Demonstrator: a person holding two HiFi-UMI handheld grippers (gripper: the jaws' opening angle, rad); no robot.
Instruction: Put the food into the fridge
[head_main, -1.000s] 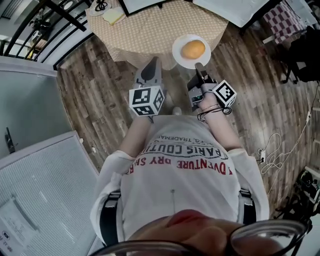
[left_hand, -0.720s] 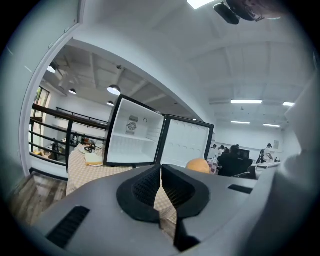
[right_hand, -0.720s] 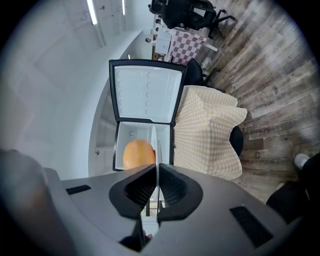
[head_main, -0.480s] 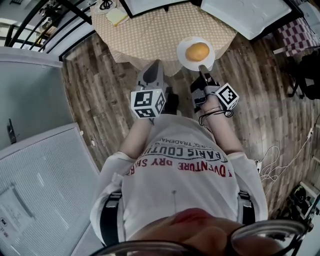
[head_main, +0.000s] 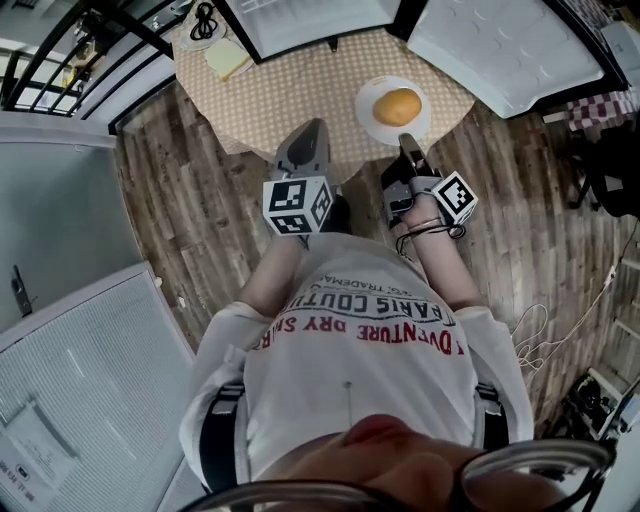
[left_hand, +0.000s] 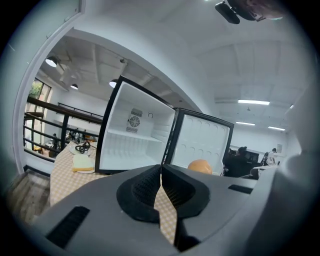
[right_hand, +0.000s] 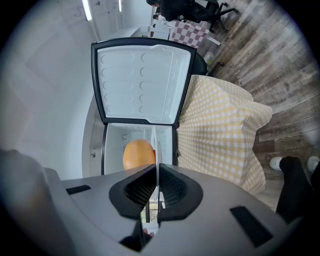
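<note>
We hold both forearms forward, side by side; our left gripper (head_main: 306, 130) has its jaws closed, empty, and our right gripper (head_main: 405, 140) pinches the plate (head_main: 367, 117) rim

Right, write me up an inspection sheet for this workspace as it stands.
Surface: round table under a yellow checked cloth, mostly bare.
Job's things: orange round food on a white plate at the table's near edge; small fridge on the table, door open, shelves look bare.
Clutter: yellow slab and a black cord coil at the table's far left.
Grippers: right gripper shut on the plate's rim; left gripper shut, empty.
Cables: white cable loose on the floor, to the right.
Surroundings: wood floor, black railing, large white unit on the left.
</note>
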